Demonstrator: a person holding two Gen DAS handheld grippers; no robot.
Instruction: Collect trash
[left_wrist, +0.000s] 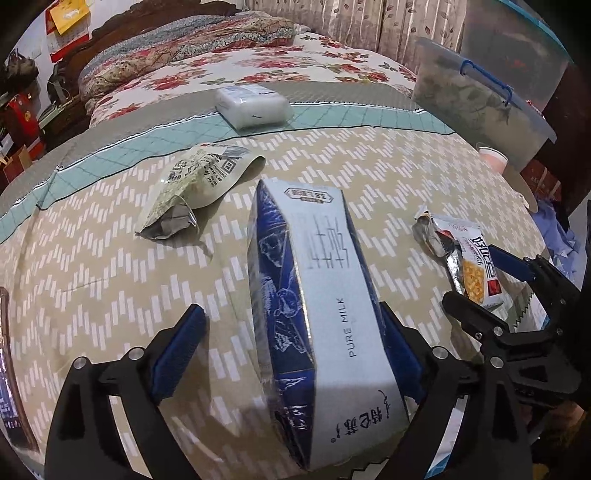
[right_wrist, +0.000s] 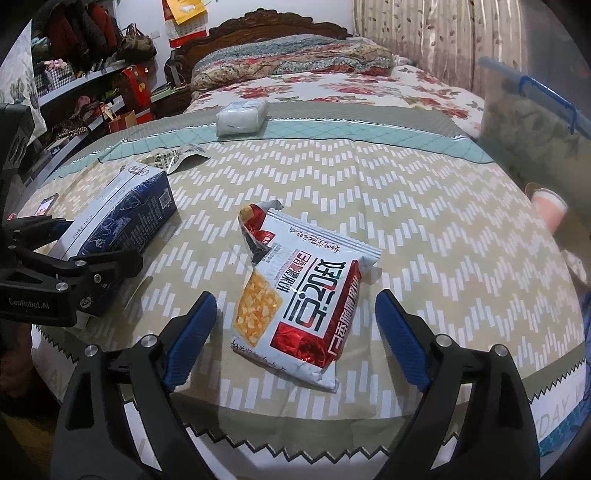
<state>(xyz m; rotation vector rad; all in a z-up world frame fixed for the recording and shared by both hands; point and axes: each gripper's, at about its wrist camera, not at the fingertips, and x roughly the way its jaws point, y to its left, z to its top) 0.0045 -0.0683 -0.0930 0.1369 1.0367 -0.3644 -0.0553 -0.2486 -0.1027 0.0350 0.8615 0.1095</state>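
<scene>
A bed (right_wrist: 332, 92) with a floral quilt fills the far part of both wrist views, at 12 o'clock. In front of it is a table (right_wrist: 424, 221) under a beige zigzag cloth with a teal border.

A clear storage box (left_wrist: 480, 96) with a blue latch stands at 2 o'clock in the left wrist view, at the table's edge.

A blue and white milk carton (left_wrist: 321, 332) marked PURE MILK lies on its side on the table, running from 6 o'clock up to the centre of the left wrist view. The left tool (left_wrist: 295, 354) straddles its near end, jaws spread wide. The left finger (left_wrist: 177, 354) stands clear of the carton; whether the right one touches it cannot be told. Nothing is gripped.

A red and white snack bag (right_wrist: 303, 306) lies flat at the centre of the right wrist view. The right tool (right_wrist: 295, 339) is released, its blue fingers (right_wrist: 402, 339) apart on either side of the bag and not touching it.

A white tissue pack (left_wrist: 253, 105) sits on the teal border at 12 o'clock.

A torn pale green wrapper (left_wrist: 192, 188) lies at 10 o'clock from the carton.

A pink cup (right_wrist: 550, 206) sits at the table's 3 o'clock edge in the right wrist view.
</scene>
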